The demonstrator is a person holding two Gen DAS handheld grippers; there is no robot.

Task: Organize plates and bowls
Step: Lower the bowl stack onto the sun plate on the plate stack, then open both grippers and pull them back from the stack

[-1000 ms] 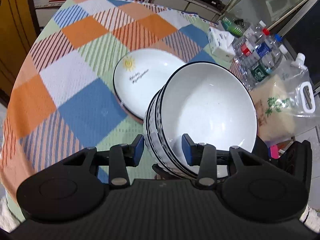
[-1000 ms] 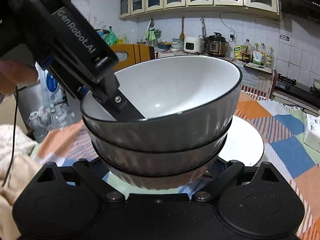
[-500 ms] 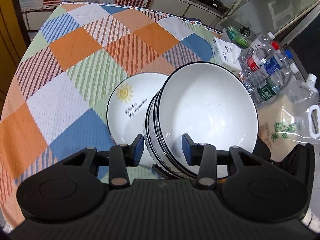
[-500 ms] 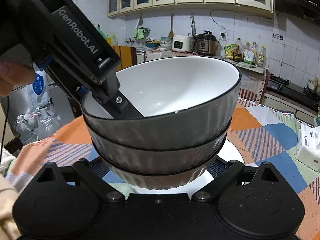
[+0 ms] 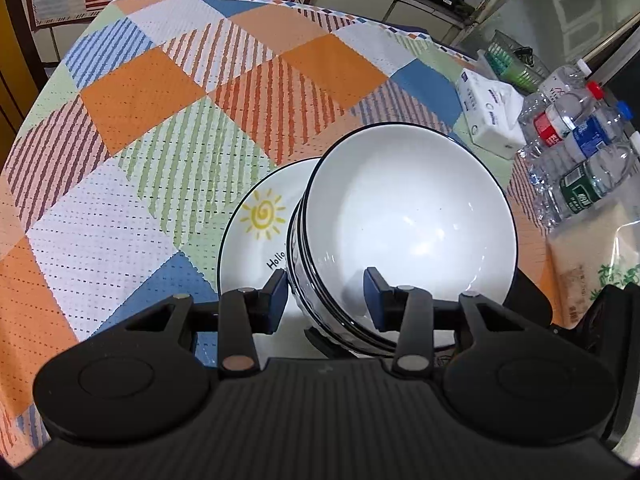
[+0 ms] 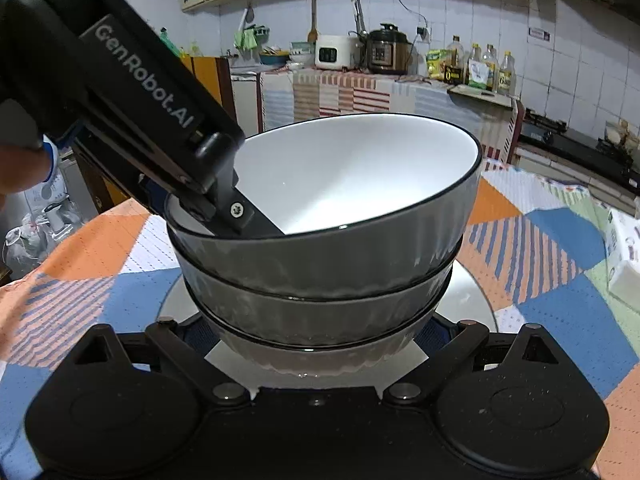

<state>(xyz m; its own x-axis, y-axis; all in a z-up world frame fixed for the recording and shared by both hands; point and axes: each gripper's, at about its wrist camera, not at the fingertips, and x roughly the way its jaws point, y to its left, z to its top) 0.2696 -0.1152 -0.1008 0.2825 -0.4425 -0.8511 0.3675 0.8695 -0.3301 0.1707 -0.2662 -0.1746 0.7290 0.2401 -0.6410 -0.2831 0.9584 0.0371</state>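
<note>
A stack of three white bowls (image 5: 408, 224) with dark rims and ribbed grey outsides is held over a white plate (image 5: 256, 240) with a yellow sun drawing. My left gripper (image 5: 326, 298) is shut on the stack's near rim, one finger inside the top bowl, one outside. In the right wrist view the stack (image 6: 328, 264) fills the middle above the plate (image 6: 476, 300). My right gripper (image 6: 316, 332) straddles the lowest bowl at its sides; its fingertips are hidden behind the bowls. The left gripper's body (image 6: 132, 92) shows at upper left.
The table wears a checked orange, blue and green cloth (image 5: 160, 100). A tissue box (image 5: 490, 112), several water bottles (image 5: 580, 152) and a clear bag (image 5: 592, 264) stand at its right edge. A kitchen counter with appliances (image 6: 360, 56) is behind.
Both grippers have carried the bowl stack across and down over the sun plate, so the plate now lies under the stack rather than beside it.
</note>
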